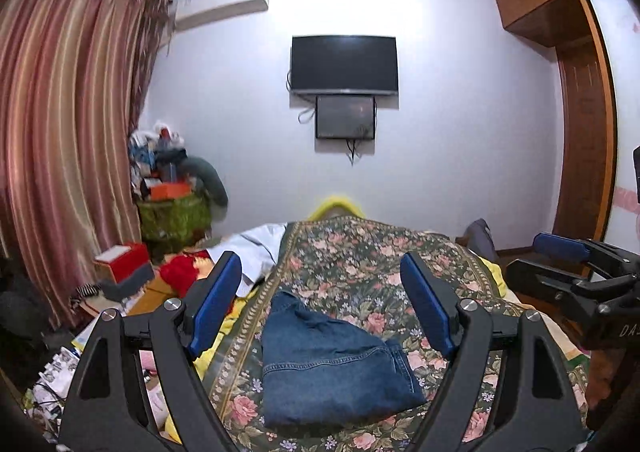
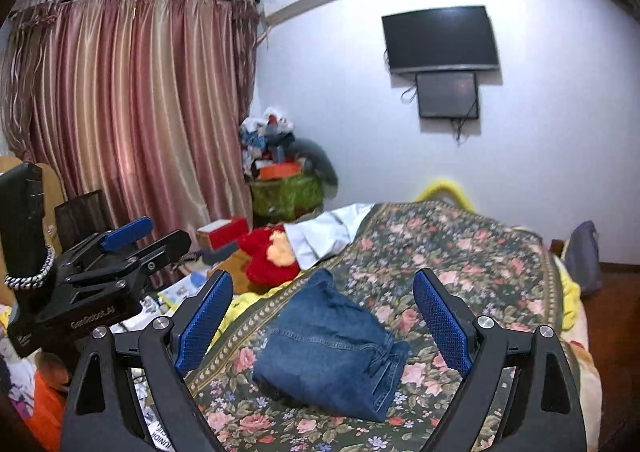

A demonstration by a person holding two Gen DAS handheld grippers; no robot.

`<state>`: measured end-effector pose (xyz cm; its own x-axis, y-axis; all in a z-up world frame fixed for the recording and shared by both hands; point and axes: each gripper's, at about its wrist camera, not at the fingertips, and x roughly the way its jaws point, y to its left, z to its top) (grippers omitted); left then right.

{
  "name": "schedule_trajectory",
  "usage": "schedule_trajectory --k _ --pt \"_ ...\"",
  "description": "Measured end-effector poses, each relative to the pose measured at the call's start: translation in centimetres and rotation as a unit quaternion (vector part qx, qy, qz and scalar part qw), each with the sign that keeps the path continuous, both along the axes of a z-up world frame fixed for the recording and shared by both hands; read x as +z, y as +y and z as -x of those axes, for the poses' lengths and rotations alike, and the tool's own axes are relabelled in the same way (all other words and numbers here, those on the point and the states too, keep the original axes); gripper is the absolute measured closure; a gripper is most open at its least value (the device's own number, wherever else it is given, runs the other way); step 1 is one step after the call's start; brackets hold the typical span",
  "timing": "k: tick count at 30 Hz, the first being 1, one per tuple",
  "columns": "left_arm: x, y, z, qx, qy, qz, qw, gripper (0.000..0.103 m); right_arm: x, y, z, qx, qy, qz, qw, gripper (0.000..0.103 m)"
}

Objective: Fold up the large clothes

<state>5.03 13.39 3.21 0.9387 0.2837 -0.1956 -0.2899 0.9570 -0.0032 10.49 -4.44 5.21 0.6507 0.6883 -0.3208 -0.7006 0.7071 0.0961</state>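
**Folded denim lying on the floral bed**

The jeans (image 1: 332, 364), a thick blue denim bundle folded into a rough rectangle, are lying low and centre in the frame on the flower-patterned bedspread (image 1: 360, 252). The left gripper (image 1: 326, 306) and right gripper (image 2: 323, 318) are hovering above, ribbed blue fingers (image 2: 442, 326) spread apart, gripping nothing.
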Motion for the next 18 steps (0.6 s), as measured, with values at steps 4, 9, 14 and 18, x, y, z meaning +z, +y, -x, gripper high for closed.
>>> schedule_trajectory --k 4,9,14,18 --pt "-0.3 -0.8 0.8 0.006 -0.003 -0.001 1.0000 0.014 -0.1 -0.7 1.7 -0.020 -0.009 -0.003 1.000 0.009" --pt "-0.6 -0.6 1.4 0.010 -0.009 0.007 0.9999 0.001 -0.5 -1.3 2.6 -0.040 -0.004 -0.008 0.999 0.004" --pt "-0.8 0.1 1.3 0.006 -0.006 0.031 0.9995 0.001 -1.0 -1.3 2.1 -0.065 0.003 -0.001 0.998 0.000" --pt "-1.1 0.1 1.4 0.010 -0.004 0.037 0.9993 0.001 -1.3 -1.2 1.7 -0.067 0.007 0.000 0.998 0.000"
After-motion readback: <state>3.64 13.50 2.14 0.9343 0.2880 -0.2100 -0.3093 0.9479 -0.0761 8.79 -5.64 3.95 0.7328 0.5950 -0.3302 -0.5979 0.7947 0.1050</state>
